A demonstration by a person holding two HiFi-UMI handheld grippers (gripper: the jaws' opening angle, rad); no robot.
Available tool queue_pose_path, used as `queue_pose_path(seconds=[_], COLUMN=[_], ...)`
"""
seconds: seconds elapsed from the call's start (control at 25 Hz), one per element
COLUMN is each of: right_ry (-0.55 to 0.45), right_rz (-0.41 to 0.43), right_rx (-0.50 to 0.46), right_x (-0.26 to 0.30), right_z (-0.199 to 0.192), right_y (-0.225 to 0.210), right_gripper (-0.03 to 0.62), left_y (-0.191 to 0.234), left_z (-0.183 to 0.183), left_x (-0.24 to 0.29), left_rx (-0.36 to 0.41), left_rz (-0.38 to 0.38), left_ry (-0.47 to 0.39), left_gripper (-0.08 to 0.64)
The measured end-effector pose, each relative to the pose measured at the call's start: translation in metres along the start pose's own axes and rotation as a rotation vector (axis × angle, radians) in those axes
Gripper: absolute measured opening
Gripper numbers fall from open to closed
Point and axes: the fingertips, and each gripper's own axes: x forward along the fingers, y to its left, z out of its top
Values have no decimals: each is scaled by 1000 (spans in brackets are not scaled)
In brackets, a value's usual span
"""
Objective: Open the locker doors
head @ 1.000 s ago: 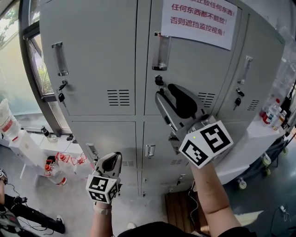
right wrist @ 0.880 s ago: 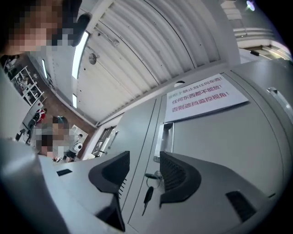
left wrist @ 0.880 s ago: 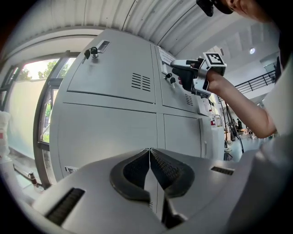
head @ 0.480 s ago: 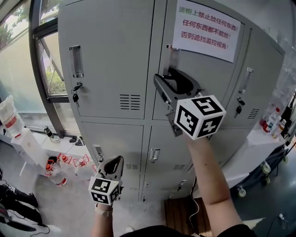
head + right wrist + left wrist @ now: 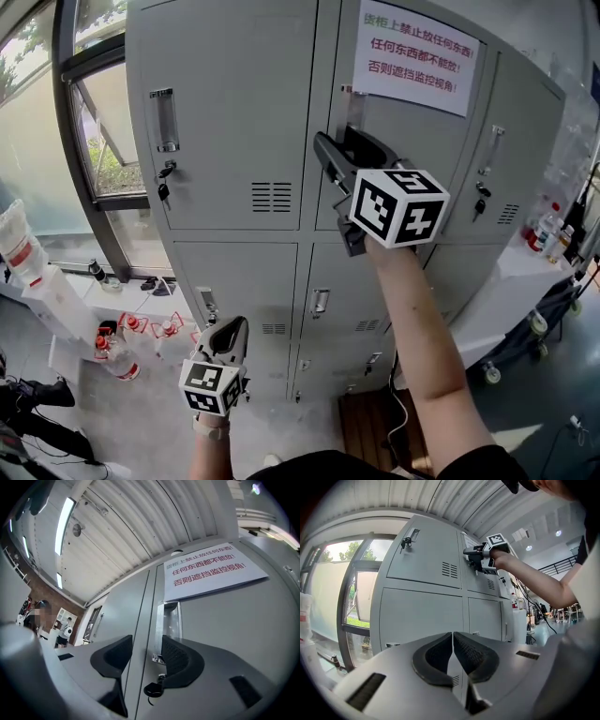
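A bank of grey lockers (image 5: 244,103) stands in front of me. My right gripper (image 5: 336,139) is raised against the left edge of the upper middle door (image 5: 459,150), just under its recessed handle (image 5: 352,105). Its jaws have just been closing a little. In the right gripper view, the right gripper (image 5: 146,641) straddles the door seam, with the handle (image 5: 169,618) just above it and the key (image 5: 152,688) below; the pads press on nothing. My left gripper (image 5: 232,326) is held low before the lower doors, shut and empty. Its pads (image 5: 440,651) meet.
A paper sign (image 5: 417,54) is stuck on the middle door. The upper left door has its own handle (image 5: 166,120) and key (image 5: 165,190). A window frame (image 5: 89,141) is at the left, bottles (image 5: 112,347) on the floor, a white table (image 5: 506,281) at the right.
The right gripper has risen up the middle door from beside the lock to just under the handle. The left gripper has stayed low and shut.
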Motion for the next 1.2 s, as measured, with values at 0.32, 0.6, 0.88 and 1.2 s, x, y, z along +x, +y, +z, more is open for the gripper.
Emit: queue_pose_path(seconds=[0.32, 0.6, 0.88, 1.2], right_ry=[-8, -4, 6, -13], right_rz=[10, 13, 60, 135], right_rx=[48, 12, -1, -11], right_x=[-19, -63, -117, -186], right_z=[9, 24, 40, 59], right_y=[14, 25, 26, 16], right_gripper=[219, 189, 147, 153], left_y=[-2, -29, -84, -163], left_z=[-9, -18, -18, -23], left_x=[-9, -5, -1, -5], left_rx=[4, 22, 18, 20], left_rz=[-88, -176, -206, -244], left_ry=[12, 20, 20, 37], left_gripper=[20, 20, 20, 20])
